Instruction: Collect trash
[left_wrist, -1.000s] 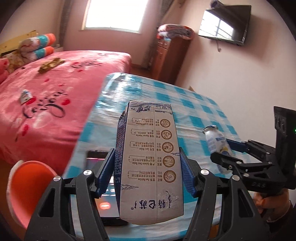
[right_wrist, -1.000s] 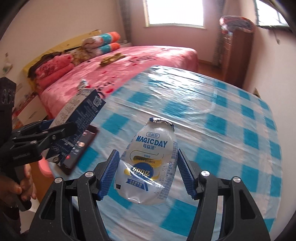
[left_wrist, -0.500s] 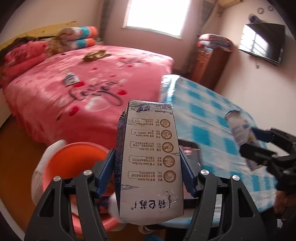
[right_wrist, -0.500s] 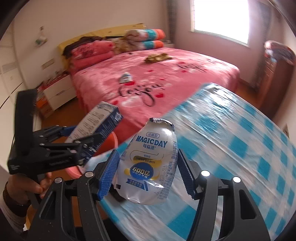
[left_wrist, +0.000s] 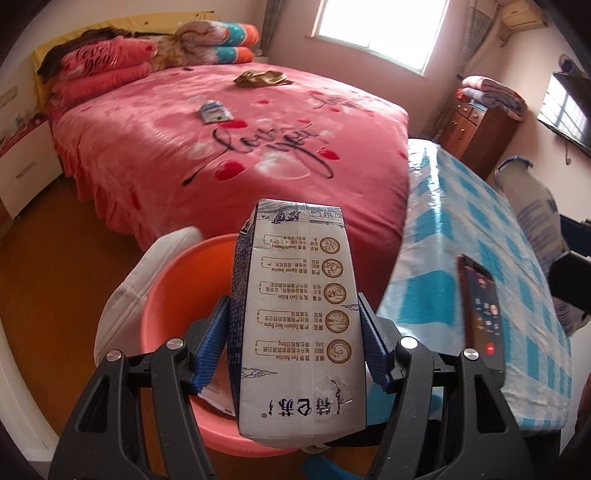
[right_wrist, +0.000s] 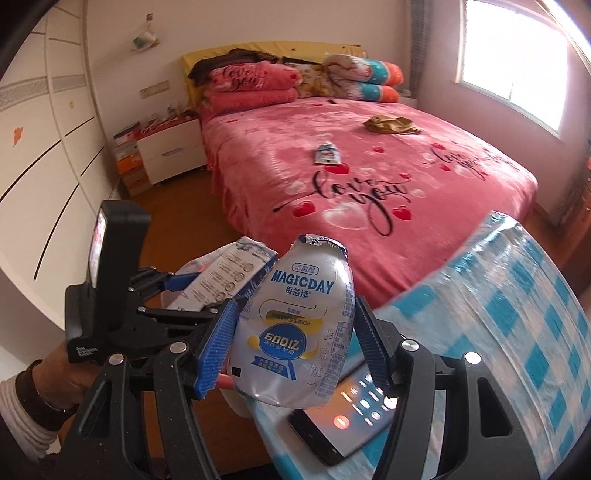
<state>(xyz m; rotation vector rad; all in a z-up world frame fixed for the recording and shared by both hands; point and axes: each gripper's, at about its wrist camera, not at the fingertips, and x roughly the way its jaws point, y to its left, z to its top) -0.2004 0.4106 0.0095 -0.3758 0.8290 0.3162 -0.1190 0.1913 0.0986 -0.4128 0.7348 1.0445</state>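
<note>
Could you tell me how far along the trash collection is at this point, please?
Done: little that shows; something pale already lies in the orange bin. In hand: the left gripper grips a milk carton over the bin, and the right gripper grips a MAGICDAY drink bottle. Neither is dropped yet. Left: a small wrapper and a gold crumpled wrapper lie on the bed.

My bottle (right_wrist: 295, 325) reads "MAGICDAY" and "600亿"; my milk carton (left_wrist: 299, 325) carries "特仑苏"; bedspread (right_wrist: 369, 192) script reads "love you", pillow (right_wrist: 243, 79) likewise "Love you".
</note>
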